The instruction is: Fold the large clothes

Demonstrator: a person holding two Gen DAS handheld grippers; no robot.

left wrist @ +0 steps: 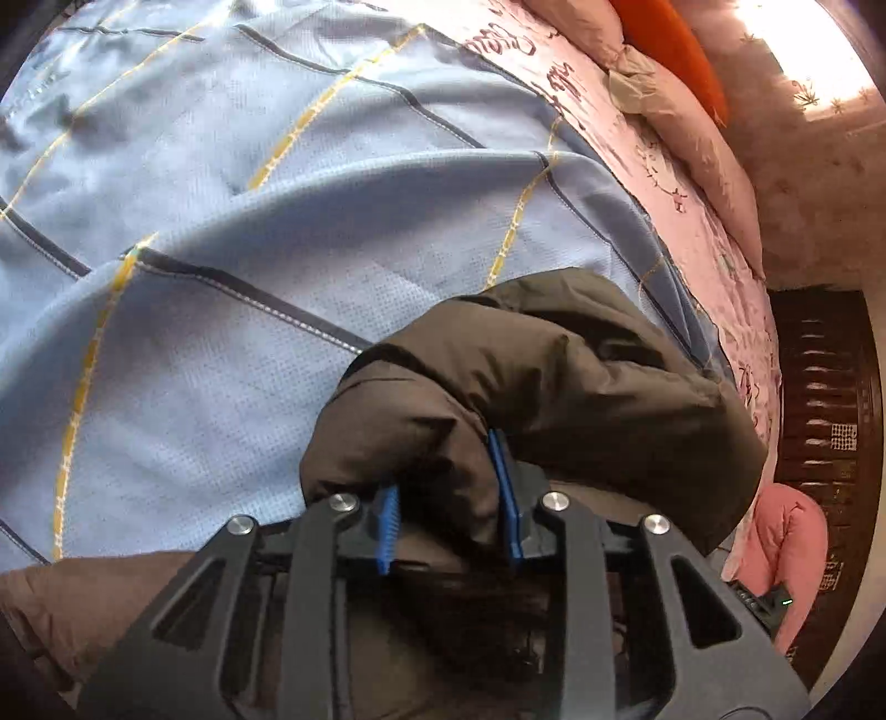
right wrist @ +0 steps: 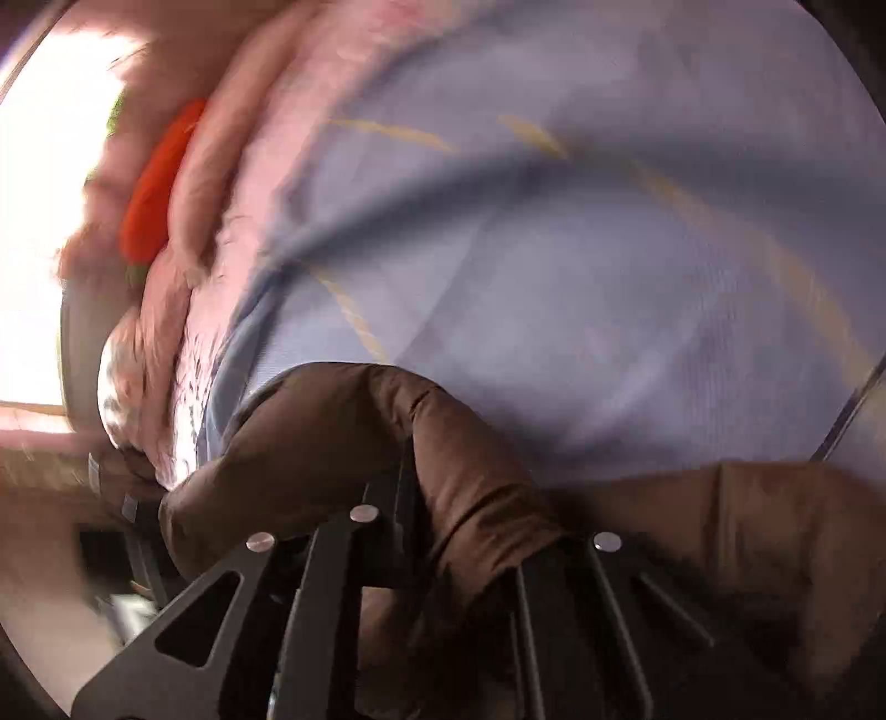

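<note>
A brown padded jacket (left wrist: pixel 554 387) lies bunched at the near edge of a bed, on a light blue blanket (left wrist: pixel 277 221) with yellow and dark stripes. The left gripper (left wrist: pixel 451 498) has its blue pads (left wrist: pixel 506 487) pressed on a thick fold of the jacket. In the blurred right wrist view, the right gripper (right wrist: pixel 421 498) is closed tight on another fold of the jacket (right wrist: pixel 332 432). Pink bedding (left wrist: pixel 692 183) and an orange cushion (left wrist: pixel 681 50) lie along the far edge of the bed.
</note>
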